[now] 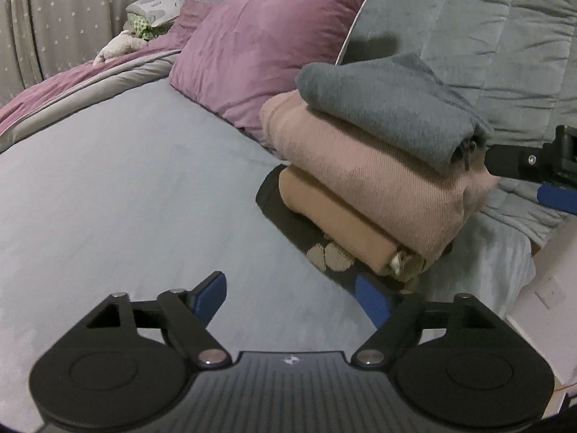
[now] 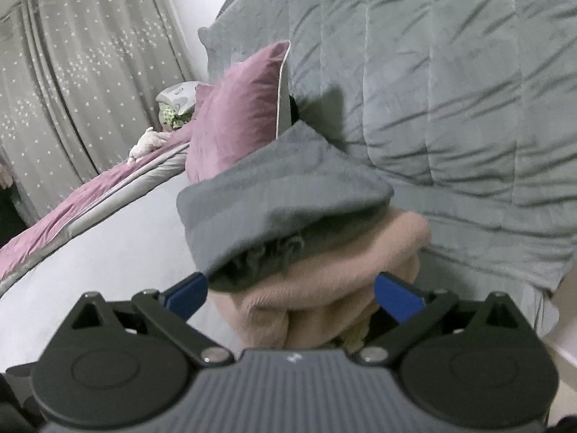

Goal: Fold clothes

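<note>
Purple pillow (image 1: 267, 50) against grey quilted headboard (image 1: 487, 25), starred curtain (image 1: 72, 11) behind

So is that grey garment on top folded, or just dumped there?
Folded. The grey garment lies as a compact doubled bundle atop the stack, its rounded fold edge facing the pillow.

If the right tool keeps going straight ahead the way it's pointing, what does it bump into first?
Probably the pile of folded clothes. The open right tool points at the pink folded sweater, just under the grey folded garment on top. Depth is hard to judge, so the grey one's overhanging edge might touch first.
</note>
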Motion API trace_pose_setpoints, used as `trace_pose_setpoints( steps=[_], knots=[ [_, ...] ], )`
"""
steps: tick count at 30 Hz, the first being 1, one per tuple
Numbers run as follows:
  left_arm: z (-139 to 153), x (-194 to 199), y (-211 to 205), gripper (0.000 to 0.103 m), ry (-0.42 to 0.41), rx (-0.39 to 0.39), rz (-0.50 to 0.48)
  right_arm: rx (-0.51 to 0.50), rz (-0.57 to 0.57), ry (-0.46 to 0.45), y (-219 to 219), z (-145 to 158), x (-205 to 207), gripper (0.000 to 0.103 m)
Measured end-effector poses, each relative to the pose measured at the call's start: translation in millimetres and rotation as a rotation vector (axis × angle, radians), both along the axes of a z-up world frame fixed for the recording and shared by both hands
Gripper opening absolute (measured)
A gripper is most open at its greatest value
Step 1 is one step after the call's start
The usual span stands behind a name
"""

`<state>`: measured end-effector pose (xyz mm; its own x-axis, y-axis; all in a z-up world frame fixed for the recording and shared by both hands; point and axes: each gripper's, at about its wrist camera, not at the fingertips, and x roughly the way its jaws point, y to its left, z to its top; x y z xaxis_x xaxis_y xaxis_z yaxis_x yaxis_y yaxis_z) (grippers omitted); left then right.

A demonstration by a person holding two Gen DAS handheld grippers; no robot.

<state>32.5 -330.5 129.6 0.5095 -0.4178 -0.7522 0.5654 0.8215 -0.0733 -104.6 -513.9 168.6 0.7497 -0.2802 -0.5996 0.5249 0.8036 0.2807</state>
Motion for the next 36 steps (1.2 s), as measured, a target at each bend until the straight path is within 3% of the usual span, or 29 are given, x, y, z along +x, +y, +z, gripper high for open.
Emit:
trace_pose_setpoints(
  steps=[9,16,36],
  knots=[
    [3.6,-9.9,-2.6,0.101,0.022,0.048,-0.028,0.018,-0.081,0.075,14.3,-1.2,-8.5,0.103],
    [9.2,-16.7,1.3,0.102,0.007,0.055,-0.034,0.061,-0.1,0.056,20.1,-2.2,-21.0,0.103],
    [19.1,-20.2,4.4,0.103,0.002,0.05,-0.033,0.061,-0.089,0.035,26.1,-0.9,-27.7,0.103]
  ],
)
